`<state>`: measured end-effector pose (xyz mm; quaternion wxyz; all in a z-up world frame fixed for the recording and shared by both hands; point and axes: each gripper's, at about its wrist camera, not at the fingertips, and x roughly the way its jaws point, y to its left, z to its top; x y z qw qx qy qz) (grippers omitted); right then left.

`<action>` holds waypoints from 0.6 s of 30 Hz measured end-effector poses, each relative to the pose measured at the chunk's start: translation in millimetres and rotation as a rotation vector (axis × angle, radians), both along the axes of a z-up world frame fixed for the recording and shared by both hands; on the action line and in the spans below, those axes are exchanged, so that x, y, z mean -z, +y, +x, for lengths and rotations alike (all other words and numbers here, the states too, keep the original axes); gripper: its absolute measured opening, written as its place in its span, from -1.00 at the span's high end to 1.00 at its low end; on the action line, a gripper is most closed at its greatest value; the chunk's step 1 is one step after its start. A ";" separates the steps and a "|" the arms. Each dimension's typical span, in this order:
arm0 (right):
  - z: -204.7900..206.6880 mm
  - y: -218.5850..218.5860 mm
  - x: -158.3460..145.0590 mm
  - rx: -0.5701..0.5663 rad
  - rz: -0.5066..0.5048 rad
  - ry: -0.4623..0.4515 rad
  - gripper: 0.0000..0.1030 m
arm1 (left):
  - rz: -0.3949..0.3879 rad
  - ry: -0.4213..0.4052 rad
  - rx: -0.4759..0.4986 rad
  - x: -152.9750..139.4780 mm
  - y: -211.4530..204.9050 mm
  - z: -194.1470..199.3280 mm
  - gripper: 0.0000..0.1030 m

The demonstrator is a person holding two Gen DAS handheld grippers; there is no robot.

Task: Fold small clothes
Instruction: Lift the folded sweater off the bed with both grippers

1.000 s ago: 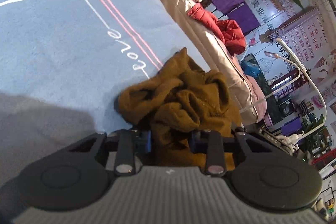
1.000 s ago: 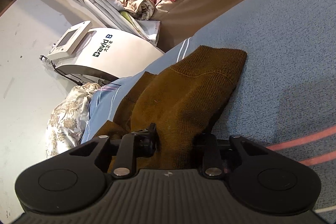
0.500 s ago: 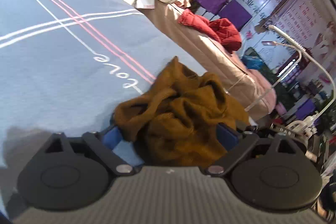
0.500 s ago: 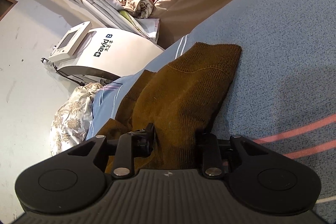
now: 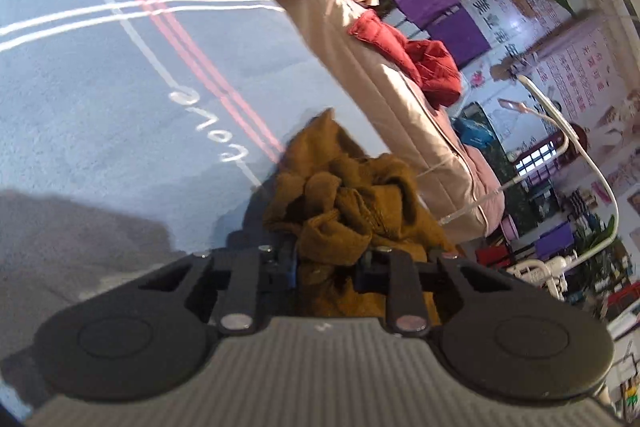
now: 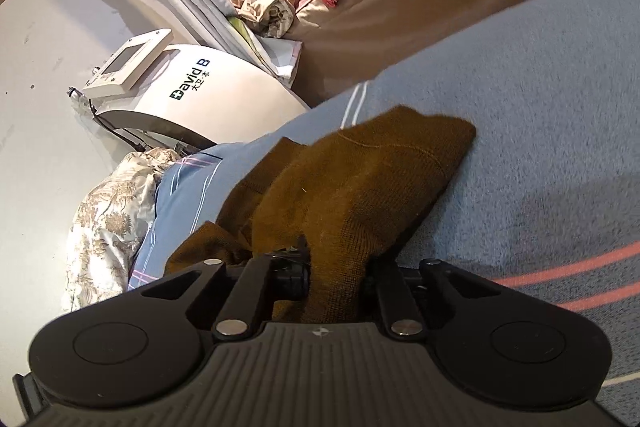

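Left gripper (image 5: 329,263) closed on bunched brown knit (image 5: 352,203); right gripper (image 6: 338,273) closed on its flatter end (image 6: 372,183). Knit lies on blue blanket (image 6: 540,115) near the edge, beige sofa (image 5: 384,99) beyond.

Warm, hard sunlight on the tan sofa (image 5: 384,95) and brown knit garment (image 6: 360,195); deep shadow across the blue blanket (image 5: 80,235); motion blur in left wrist view; fisheye curvature, dark vignetted corners in both views.
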<state>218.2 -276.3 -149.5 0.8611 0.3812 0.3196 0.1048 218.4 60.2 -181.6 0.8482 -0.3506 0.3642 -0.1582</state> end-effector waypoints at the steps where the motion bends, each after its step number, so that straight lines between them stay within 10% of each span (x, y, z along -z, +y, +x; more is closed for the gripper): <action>1: -2.9 -0.3 -9.5 0.015 -0.021 -0.016 0.66 | 0.000 -0.015 0.017 -10.2 -4.8 -2.0 0.64; 8: -35.3 -25.8 -97.2 0.047 -0.153 -0.062 0.68 | -0.095 -0.101 0.167 -97.0 -70.9 -34.0 0.75; 18: -175.7 -191.3 -270.7 0.222 -0.313 -0.093 0.68 | -0.216 -0.214 0.553 -227.9 -281.3 -123.1 0.75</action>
